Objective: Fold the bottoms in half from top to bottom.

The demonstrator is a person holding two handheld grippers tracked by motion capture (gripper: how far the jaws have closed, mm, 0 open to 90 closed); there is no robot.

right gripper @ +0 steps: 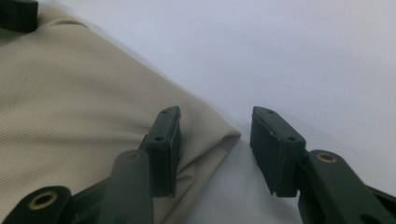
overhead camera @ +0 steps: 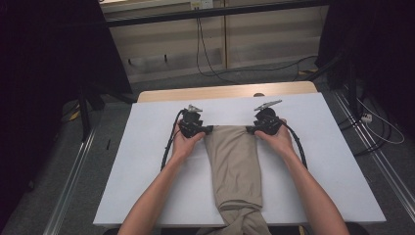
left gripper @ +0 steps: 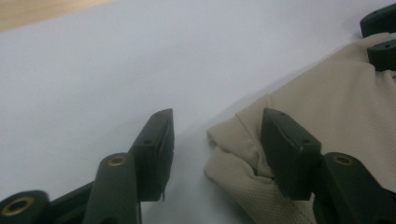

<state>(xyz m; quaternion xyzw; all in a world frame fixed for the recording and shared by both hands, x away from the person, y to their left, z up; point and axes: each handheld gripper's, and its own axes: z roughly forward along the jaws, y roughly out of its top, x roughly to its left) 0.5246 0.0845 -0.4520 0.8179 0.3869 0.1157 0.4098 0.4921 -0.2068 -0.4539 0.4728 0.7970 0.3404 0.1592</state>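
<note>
Fabric count: 1 beige garment, prob. trousers or similar, lay lengthwise down the middle of 1 white table top, its far edge spread flat btw. the 2 grippers and its near end bunched and hanging over the table's near edge. Left gripper sat at the garment's far-left corner, held in the person's left hand; in the left gripper view its 2 black jaws stood apart, w/ the rolled corner of the cloth lying in the gap, touching the right-side jaw, not pinched. Right gripper sat at the far-right corner in the right hand; in the right gripper view its 2 jaws were also apart, one resting on the cloth, the other over bare table, the folded corner btw. them. Cables: 2, one black lead looping from each gripper. Beyond the white top, 1 strip of wooden table edge showed, then grey floor w/ more loose wires.
</note>
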